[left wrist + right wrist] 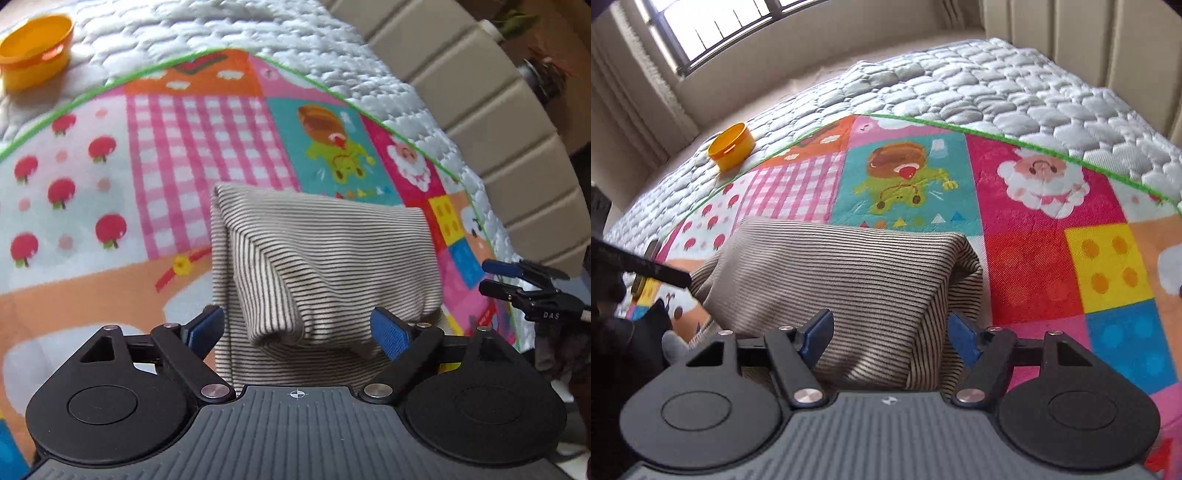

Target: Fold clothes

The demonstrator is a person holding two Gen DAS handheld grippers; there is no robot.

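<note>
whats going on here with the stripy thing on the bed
A person is folding clothes with a handheld gripper in each hand. The striped garment lies folded into a compact bundle on the colourful blanket. The left gripper and right gripper are both open above its near edge, fingers not pressing the cloth. An orange bowl sits off on the quilt.

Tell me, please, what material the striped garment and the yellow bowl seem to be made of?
Striped garment: probably a soft knit, maybe cotton jersey; matte, fine dark and cream stripes, it sags in rounded folds. Yellow bowl: most likely plastic; smooth, even colour, slightly glossy thin rim, though the picture is blurred there.
</note>
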